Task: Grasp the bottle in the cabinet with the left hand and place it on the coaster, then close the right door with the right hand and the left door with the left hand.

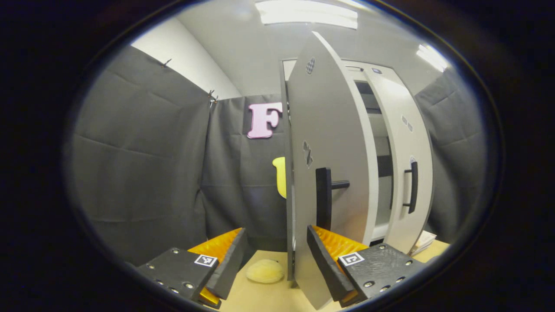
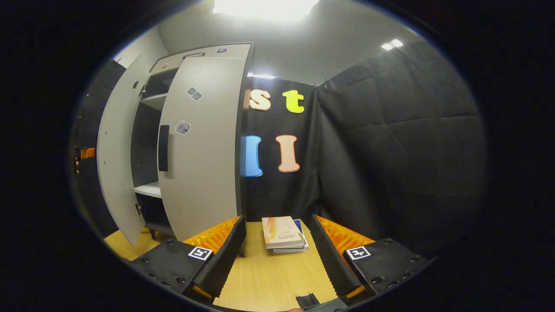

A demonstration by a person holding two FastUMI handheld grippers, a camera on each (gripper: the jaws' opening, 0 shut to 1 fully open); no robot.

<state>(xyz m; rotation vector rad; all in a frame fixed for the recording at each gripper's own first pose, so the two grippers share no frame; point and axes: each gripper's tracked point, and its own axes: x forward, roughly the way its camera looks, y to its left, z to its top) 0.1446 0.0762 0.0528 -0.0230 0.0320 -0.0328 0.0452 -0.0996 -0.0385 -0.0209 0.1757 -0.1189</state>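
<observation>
From my left gripper (image 1: 273, 255) I see its fingers spread wide and holding nothing, with the edge of the left door (image 1: 329, 173) standing between them, its lower edge close to the right finger; I cannot tell whether they touch; the door's dark handle (image 1: 323, 197) sits just above that finger; farther right the right door (image 1: 409, 173) hangs partly open with its own handle (image 1: 413, 187), and a slice of cabinet (image 1: 373, 143) shelves shows between the two doors; a pale round pad, perhaps the coaster (image 1: 265, 271), lies on the table (image 1: 269, 297) near the left door's foot; I cannot make out the bottle; my right gripper (image 2: 277, 251) is also wide and empty, hovering over the wooden table with a stack of books (image 2: 284, 234) lying beyond its fingers; the cabinet stands far left there, both doors ajar
</observation>
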